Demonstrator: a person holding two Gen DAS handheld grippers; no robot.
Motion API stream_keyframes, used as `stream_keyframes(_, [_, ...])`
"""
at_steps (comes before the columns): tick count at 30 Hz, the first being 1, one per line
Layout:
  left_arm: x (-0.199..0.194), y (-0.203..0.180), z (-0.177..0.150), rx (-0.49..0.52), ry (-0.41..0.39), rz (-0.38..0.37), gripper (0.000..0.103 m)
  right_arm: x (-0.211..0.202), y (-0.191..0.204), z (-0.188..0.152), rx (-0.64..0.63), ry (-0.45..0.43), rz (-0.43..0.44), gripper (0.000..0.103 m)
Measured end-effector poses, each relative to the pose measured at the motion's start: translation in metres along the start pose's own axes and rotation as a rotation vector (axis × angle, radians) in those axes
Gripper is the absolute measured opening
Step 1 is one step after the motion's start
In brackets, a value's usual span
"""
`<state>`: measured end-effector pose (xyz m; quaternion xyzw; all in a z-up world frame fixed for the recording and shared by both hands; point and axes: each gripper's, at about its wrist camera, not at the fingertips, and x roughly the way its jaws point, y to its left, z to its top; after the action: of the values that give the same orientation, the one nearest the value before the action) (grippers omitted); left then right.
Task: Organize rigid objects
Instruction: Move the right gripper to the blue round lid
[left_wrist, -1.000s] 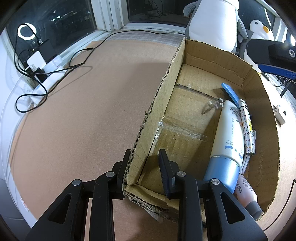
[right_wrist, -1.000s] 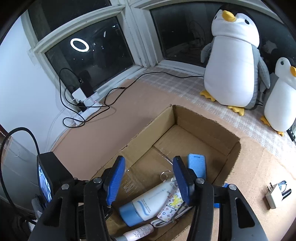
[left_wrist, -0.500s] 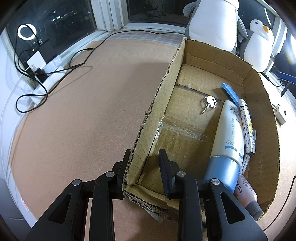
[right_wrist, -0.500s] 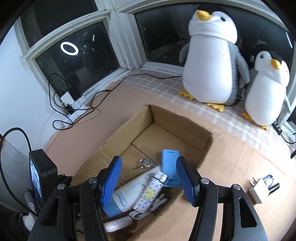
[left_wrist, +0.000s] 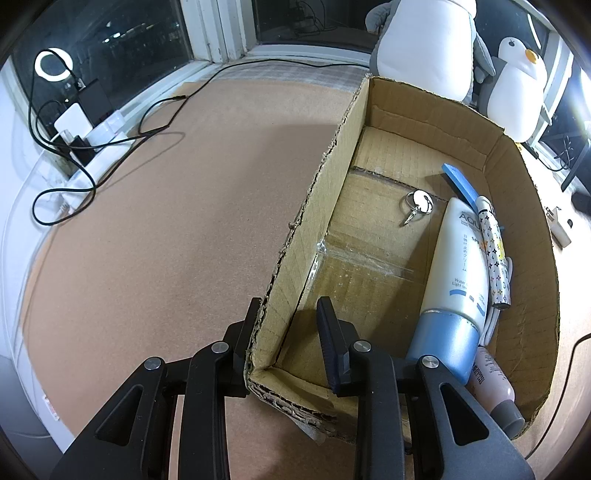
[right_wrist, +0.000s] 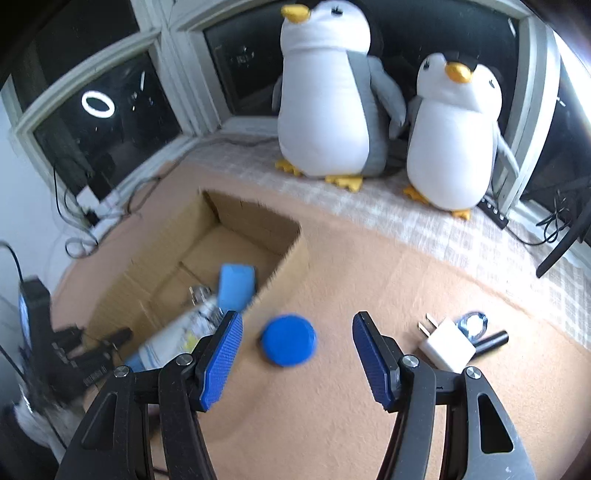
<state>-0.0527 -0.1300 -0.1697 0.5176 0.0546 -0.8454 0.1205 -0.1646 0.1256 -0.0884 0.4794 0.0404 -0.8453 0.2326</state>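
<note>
Right gripper (right_wrist: 297, 354) hangs open and empty over our blue round lid (right_wrist: 288, 345) on the mat just outside the cardboard box (left_wrist: 325, 177), which left gripper (left_wrist: 288, 325) pinches; next we lower, close.

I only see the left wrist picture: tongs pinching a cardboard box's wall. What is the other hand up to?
Observer: The right tongs stand open, jaws just widened, gripping nothing. A blue disc lies on the mat just ahead, outside the cardboard box.
Visitor: Anything else loose there?
Observer: A black cylinder lies beside a white plug adapter.
Visitor: And the penguins?
Observer: The big penguin and small penguin stand, yellow feet on a checked cloth.
</note>
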Motion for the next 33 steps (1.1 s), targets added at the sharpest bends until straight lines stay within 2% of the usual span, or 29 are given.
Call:
stream_keyframes(5, [0.000, 0.000, 0.000, 0.004, 0.001, 0.002, 0.027, 0.016, 0.006, -0.021, -0.089, 0.055, -0.003, 0.058])
stream_keyframes(12, [-0.001, 0.001, -0.001, 0.007, 0.006, 0.010, 0.027, 0.037, 0.013, -0.037, -0.162, 0.082, 0.047, 0.058])
stream_keyframes(20, [-0.001, -0.001, 0.000, 0.009, 0.015, 0.030, 0.027, 0.061, 0.012, -0.029, -0.188, 0.085, 0.074, 0.058])
stream_keyframes(33, [0.000, -0.004, 0.002, 0.019, 0.024, 0.045, 0.027, 0.078, 0.018, -0.023, -0.270, 0.088, 0.040, 0.058])
